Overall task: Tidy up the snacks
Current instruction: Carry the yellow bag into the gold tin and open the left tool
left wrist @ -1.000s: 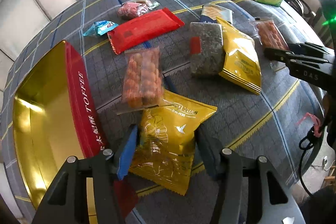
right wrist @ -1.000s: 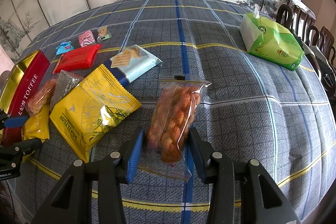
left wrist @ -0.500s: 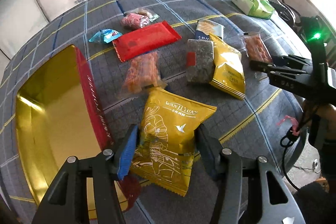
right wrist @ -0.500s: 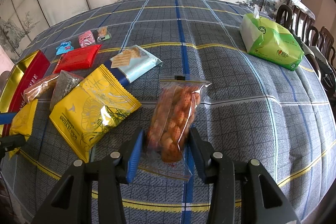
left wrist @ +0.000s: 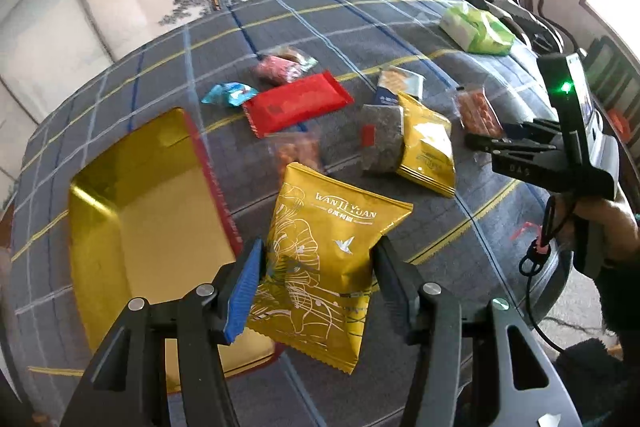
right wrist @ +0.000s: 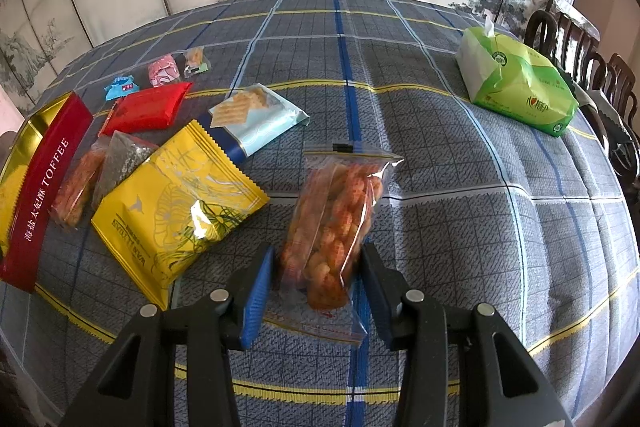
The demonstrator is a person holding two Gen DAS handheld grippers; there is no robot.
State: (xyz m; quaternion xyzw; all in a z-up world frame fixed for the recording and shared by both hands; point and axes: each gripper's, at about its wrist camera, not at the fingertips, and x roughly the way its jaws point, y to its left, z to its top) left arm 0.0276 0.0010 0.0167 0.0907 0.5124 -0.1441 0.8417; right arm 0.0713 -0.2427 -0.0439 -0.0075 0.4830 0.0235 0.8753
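My left gripper [left wrist: 318, 281] is shut on a yellow snack bag [left wrist: 326, 267] and holds it in the air beside the open gold toffee tin [left wrist: 132, 211], which has a red side wall [right wrist: 38, 191]. My right gripper [right wrist: 318, 281] stands open around a clear bag of orange snacks [right wrist: 334, 223] that lies on the checked tablecloth; the same gripper shows in the left wrist view [left wrist: 504, 143]. On the cloth lie a second yellow bag [right wrist: 172, 199], a grey packet [right wrist: 120, 163], a red packet [right wrist: 148, 107] and a cracker packet [right wrist: 256, 119].
Small blue [right wrist: 120, 87] and pink [right wrist: 162, 75] sweets lie at the far left of the cloth. A green tissue pack [right wrist: 516, 83] sits at the back right. Dark wooden chairs [right wrist: 576, 39] stand beyond the table's right edge. A second orange snack bag [right wrist: 76, 183] lies beside the tin.
My left gripper has risen and pulled back with the yellow bag, so the table looks farther away. The right gripper and the orange snack bag have not moved.
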